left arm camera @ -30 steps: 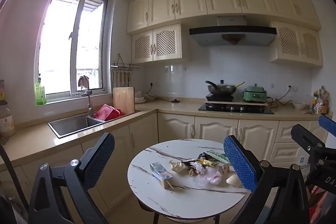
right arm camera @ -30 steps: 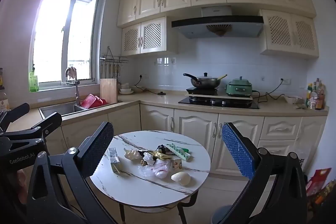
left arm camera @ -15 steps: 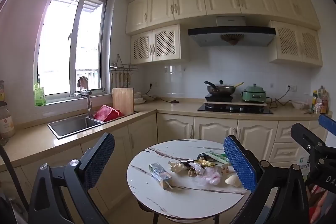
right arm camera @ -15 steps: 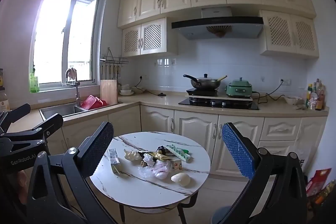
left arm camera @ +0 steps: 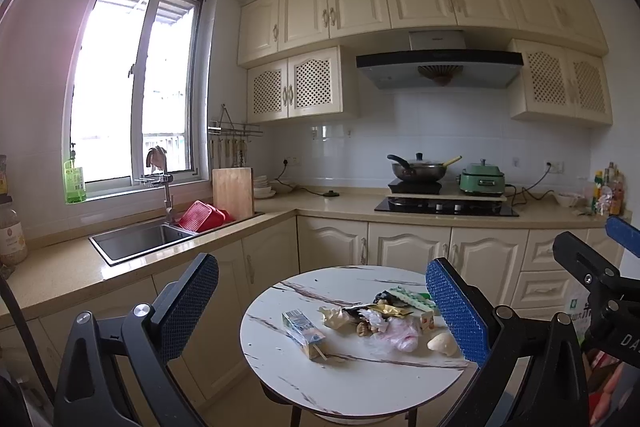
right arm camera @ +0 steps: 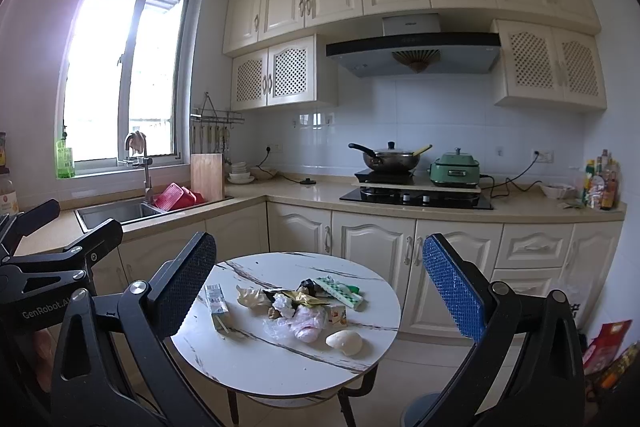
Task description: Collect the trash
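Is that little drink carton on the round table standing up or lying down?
Lying down. The drink carton rests flat on its long side on the table, left of the trash pile, with its straw pointing toward the cameras.

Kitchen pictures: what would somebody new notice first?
Probably the pile of crumpled wrappers and plastic trash in the middle of the round white marble-patterned table, with a small drink carton lying at its left. Then the two open black claws with blue pads, left claw and right claw, framing the table from above.
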The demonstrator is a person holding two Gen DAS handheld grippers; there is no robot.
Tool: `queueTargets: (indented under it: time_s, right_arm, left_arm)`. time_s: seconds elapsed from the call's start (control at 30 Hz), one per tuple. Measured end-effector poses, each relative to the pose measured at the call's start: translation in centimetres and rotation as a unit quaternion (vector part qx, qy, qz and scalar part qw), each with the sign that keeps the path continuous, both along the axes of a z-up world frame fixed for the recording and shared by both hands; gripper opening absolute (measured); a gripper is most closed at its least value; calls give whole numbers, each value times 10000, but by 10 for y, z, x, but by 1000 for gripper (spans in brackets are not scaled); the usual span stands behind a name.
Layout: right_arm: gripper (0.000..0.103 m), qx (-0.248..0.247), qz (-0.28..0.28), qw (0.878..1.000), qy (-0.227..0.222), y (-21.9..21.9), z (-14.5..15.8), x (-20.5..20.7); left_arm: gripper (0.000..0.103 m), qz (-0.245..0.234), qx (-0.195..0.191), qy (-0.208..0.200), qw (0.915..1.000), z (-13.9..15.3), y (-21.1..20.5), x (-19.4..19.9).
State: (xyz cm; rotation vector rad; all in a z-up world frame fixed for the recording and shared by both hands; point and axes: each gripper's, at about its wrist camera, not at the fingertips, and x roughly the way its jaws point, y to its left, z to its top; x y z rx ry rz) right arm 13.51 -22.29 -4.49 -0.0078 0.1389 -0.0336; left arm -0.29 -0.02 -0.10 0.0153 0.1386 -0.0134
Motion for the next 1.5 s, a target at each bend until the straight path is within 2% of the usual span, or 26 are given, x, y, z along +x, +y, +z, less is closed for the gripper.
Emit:
queueTargets:
  time_s: [1.5]
  right_arm:
    - [103, -27, 68, 10000, -23, 4, -8, 2]
  left_arm:
    - [102, 4, -5, 15, 10000, 1, 0, -2]
